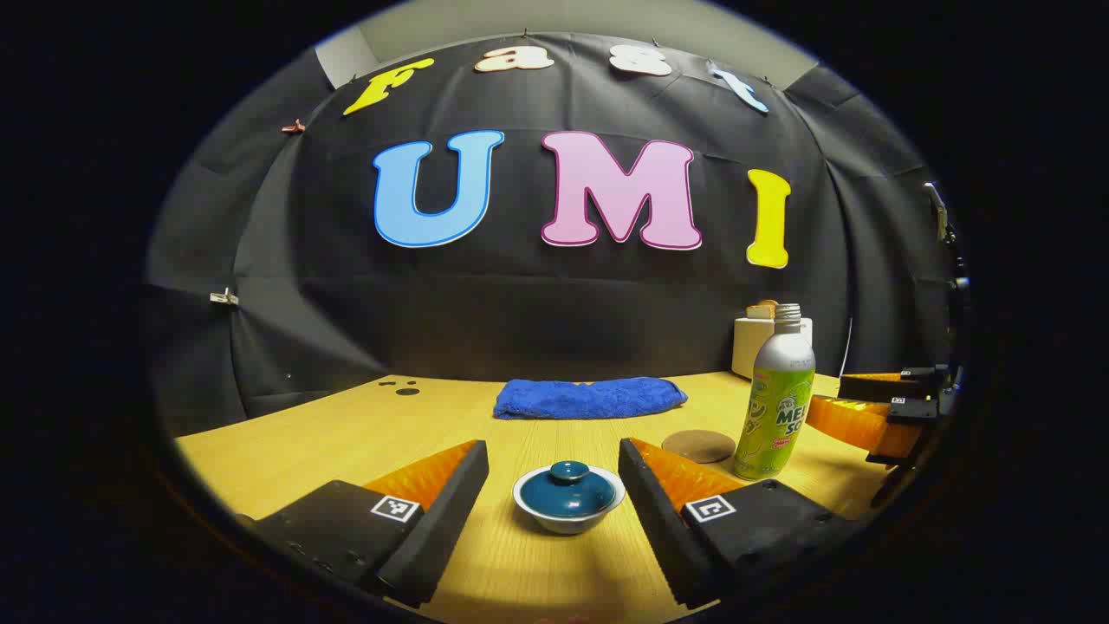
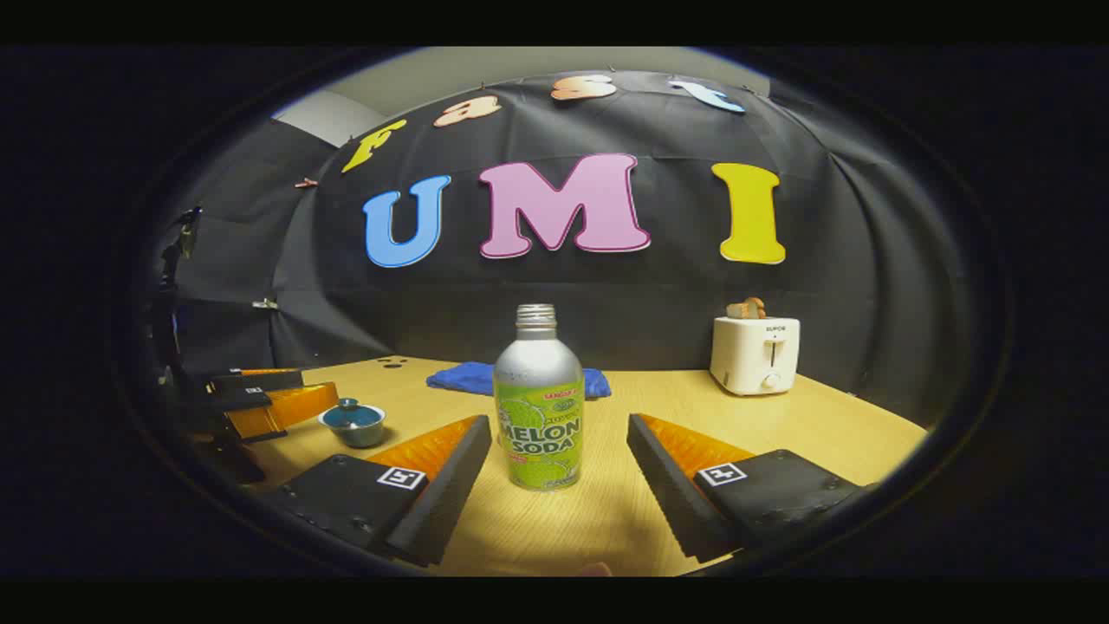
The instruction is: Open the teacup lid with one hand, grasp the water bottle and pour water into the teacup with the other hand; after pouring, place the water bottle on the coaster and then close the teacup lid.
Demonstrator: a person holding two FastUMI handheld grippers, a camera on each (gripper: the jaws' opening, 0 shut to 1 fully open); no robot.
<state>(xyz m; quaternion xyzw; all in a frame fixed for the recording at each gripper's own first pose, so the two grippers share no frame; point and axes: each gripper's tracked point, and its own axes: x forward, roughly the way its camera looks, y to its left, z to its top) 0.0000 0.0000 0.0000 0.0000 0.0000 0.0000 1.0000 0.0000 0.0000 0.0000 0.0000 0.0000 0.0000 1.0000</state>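
Melon soda bottle (image 2: 538, 400) upright, long axis vertical, uncapped mouth at 12 o'clock, between spread right gripper (image 2: 559, 472) fingers, untouched. Lidded teacup (image 1: 568, 496) ahead of the gaping left gripper (image 1: 553, 498). Pale wooden table (image 2: 832, 433); toaster (image 2: 755, 353) at 2 o'clock.

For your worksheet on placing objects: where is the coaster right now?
In the left gripper view the coaster lies flat on the table, just left of the bottle and in front of the towel.

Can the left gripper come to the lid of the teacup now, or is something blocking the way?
Probably yes. In the left gripper view the left gripper is open, and the teacup with its lid on sits between and just beyond its fingers, with bare table around. The water bottle stands off to the side.
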